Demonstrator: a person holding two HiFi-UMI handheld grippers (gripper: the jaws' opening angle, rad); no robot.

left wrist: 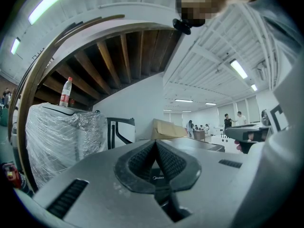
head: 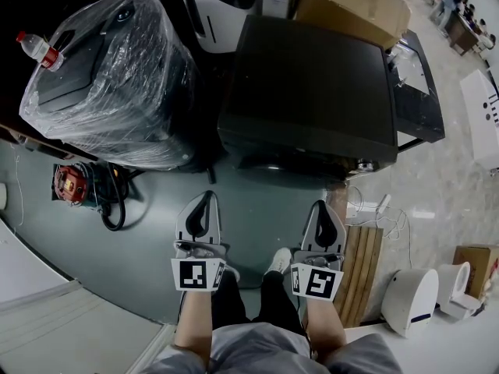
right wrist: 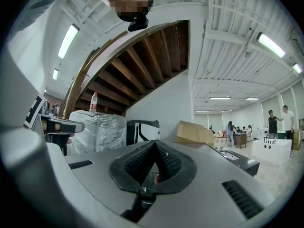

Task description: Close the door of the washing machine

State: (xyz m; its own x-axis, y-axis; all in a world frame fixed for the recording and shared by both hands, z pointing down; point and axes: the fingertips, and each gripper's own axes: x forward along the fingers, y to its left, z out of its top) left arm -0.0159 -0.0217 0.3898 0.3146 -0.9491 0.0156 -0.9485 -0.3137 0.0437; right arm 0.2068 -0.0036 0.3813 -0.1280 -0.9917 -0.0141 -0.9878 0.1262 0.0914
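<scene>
Beyond left gripper (head: pixel 208 195) and right gripper (head: pixel 322 205) sits a boxy washing machine (head: pixel 312 84).

A dull grey-green floor (head: pixel 156 232) meets pale speckled stone tiles (head: pixel 437 201) on the right. Brown cardboard boxes (head: pixel 355 2) stand at the far side. Overhead, dark wooden stair beams (right wrist: pixel 142 65) (seen from below) adjoin a white ribbed ceiling (right wrist: pixel 228 56) with long fluorescent tube lights (right wrist: pixel 272 44).
</scene>
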